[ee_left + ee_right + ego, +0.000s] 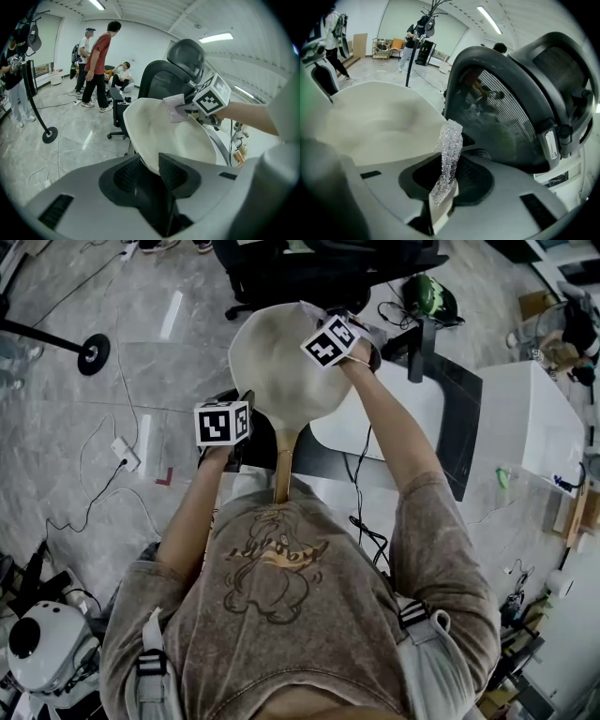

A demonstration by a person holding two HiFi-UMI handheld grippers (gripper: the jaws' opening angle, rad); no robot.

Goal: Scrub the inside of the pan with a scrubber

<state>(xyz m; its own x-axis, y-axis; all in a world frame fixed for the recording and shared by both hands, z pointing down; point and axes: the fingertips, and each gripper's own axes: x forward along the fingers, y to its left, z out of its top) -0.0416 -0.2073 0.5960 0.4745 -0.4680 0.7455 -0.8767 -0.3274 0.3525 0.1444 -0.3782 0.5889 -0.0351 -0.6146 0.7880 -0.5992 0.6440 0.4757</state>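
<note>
The left gripper has its jaws part way closed. They pinch the near edge of the pan, so the pan is held up in the air and tipped. The spot they pinch is just left of where the wooden handle joins the pan. The handle points back at the person's chest.

The right gripper has its jaws shut tight on the scrubber. The scrubber is a shiny, sparkly strip with a pale pad at its bottom. It sticks up out of the jaws.

The scrubber sits at the far edge of the pan, on the right side of that edge. I cannot tell if it presses on the pan or only hangs just over the rim.

The inside of the pan is smooth and cream colored. The whole bowl, from the far edge down to the near edge, is open room.

A black chair stands close behind the far edge of the pan. A white table is off to the right of the pan. The gray floor lies under the pan and to its left. Some people stand well apart from the pan, far past its left edge.
</note>
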